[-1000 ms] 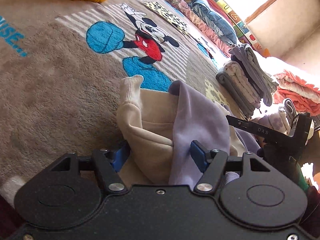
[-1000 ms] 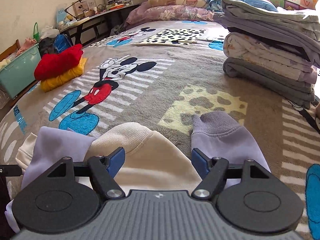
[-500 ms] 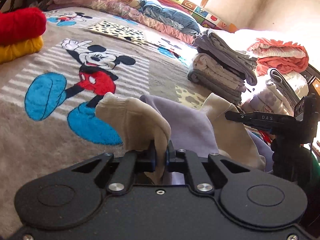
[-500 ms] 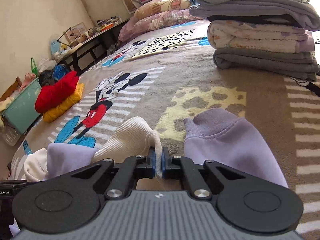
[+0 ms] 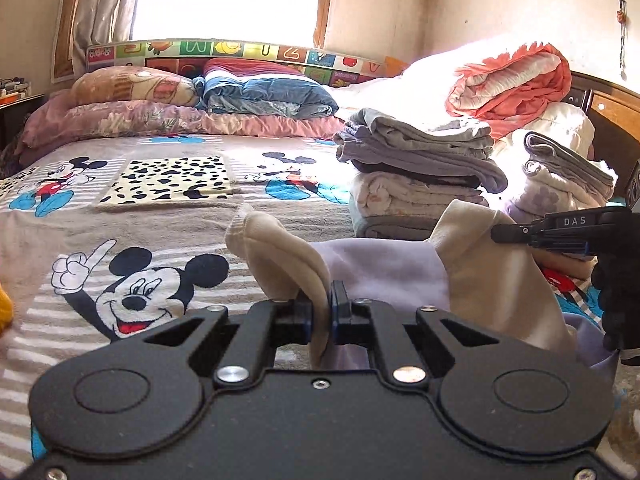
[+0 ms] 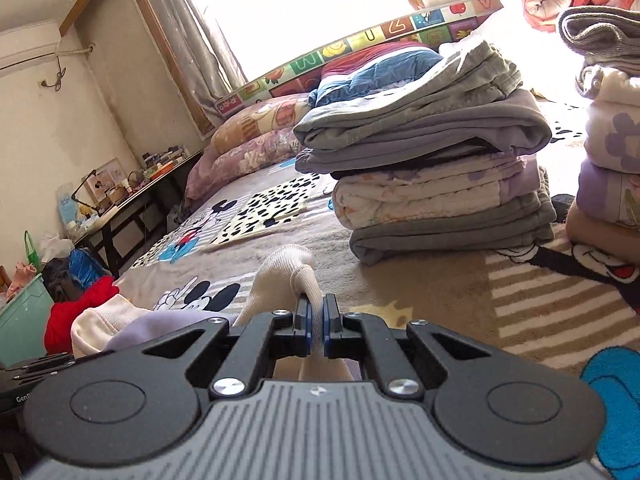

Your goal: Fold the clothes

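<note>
A cream and lilac sweatshirt (image 5: 384,268) hangs between my two grippers above the Mickey Mouse blanket (image 5: 132,280). My left gripper (image 5: 320,312) is shut on a cream ribbed edge of it. My right gripper (image 6: 316,320) is shut on another cream ribbed edge (image 6: 288,272). In the left wrist view the right gripper (image 5: 500,234) shows at the right, pinching the cream cloth. The lilac part (image 6: 168,324) sags between the two holds, and the garment's lower part is hidden behind the grippers.
A stack of folded grey and floral clothes (image 5: 416,172) (image 6: 432,176) stands on the bed just ahead. A second pile (image 6: 612,152) is at the right. Red and yellow folded items (image 6: 80,312) lie at the left. Pillows (image 5: 160,108) and an orange quilt (image 5: 512,80) are at the back.
Both grippers closed on the cream edges of the sweatshirt, then lifted and tilted up, raising the garment off the blanket.
</note>
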